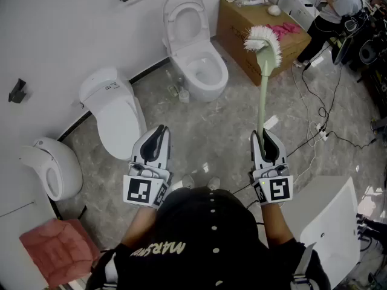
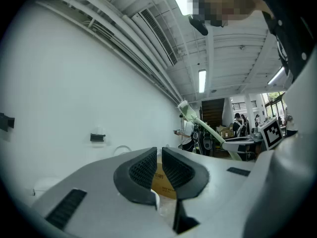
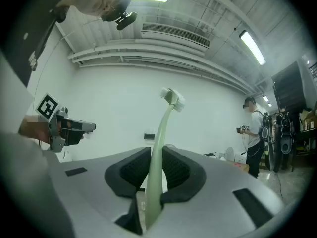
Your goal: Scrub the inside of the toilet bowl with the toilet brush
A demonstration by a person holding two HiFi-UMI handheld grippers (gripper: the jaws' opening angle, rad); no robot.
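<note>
Looking steeply down past the wearer's dark top (image 1: 208, 246), whose pale print is lying upside down and is hard to read; the left claw (image 1: 159, 130) is hanging over the grey floor (image 1: 211, 138) with its pads drawn almost together and nothing between them; the right claw (image 1: 261, 135) is clamping the pale green handle of the toilet brush (image 1: 263, 83), hiding the handle's lower end; the white bristle head is pointing up and away in the air; a red cushion (image 1: 57, 249) is being cut off at the lower left; beyond, a closed white toilet (image 1: 118, 110) is standing by the wall; farther on, an open toilet (image 1: 196, 59) is showing its bowl, well apart from the brush; a cardboard box (image 1: 242, 32) carrying a pink cloth (image 1: 289, 29) is sitting just beside it, its printing too small to read; a person (image 1: 335, 5) is standing at the far right, partly cut off.
</note>
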